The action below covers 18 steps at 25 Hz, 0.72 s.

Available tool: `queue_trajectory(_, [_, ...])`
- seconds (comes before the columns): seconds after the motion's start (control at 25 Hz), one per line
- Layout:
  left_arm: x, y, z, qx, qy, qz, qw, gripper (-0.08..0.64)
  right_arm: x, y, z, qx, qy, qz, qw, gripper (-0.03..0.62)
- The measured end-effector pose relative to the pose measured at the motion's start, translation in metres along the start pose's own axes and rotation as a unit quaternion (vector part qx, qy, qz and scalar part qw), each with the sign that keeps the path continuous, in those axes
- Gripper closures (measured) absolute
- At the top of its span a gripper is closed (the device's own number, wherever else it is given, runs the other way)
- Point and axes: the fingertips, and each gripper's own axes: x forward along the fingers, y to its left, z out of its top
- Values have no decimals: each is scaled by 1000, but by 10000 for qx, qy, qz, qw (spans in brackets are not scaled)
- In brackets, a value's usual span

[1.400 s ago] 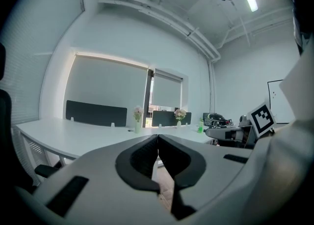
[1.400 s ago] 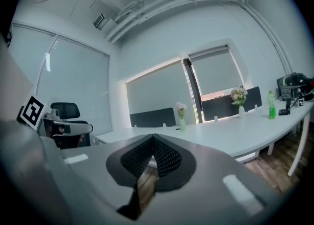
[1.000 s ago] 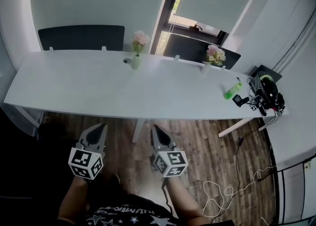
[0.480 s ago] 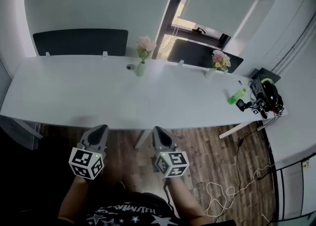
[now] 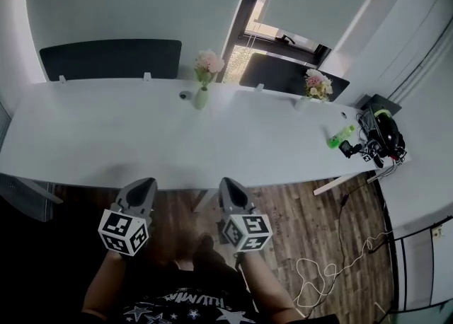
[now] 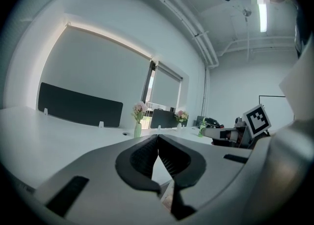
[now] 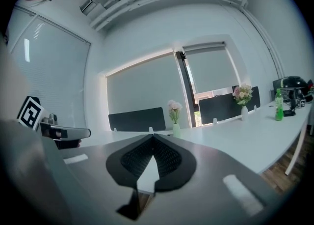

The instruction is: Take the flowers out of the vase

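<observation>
The left gripper (image 5: 145, 185) and right gripper (image 5: 228, 185) were closed and empty at the counter's (image 5: 106, 139) near edge, the flowers (image 5: 209, 63) upright in their vase (image 5: 202, 97) far across it, presumably not yet reached.

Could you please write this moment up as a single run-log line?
stage: before grasp | left gripper: shut, empty | right gripper: shut, empty | flowers: in green vase on white table, untouched

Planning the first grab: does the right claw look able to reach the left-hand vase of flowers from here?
Probably not yet: the right claw hangs short of the table, and the vase stands near its far edge. Nothing blocks the bare tabletop between.
</observation>
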Motion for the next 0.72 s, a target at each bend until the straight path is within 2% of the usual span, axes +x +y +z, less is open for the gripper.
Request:
queue_trajectory(0.08, [7, 0, -3, 12, 15, -2, 10000, 551, 9, -10, -2, 5, 0, -49, 10000, 589])
queue_trajectory(0.28, [38, 12, 1, -29, -7, 192, 9998, 551, 51, -33, 0, 183, -15, 210, 9996, 589])
queue_trajectory(0.44, [77, 20, 14, 27, -43, 341, 9994, 551, 92, -54, 14, 202, -30, 419, 9989, 589])
queue_trajectory(0.72, [146, 29, 27, -193, -33, 493, 9986, 551, 147, -104, 39, 208, -26, 622, 9978, 589])
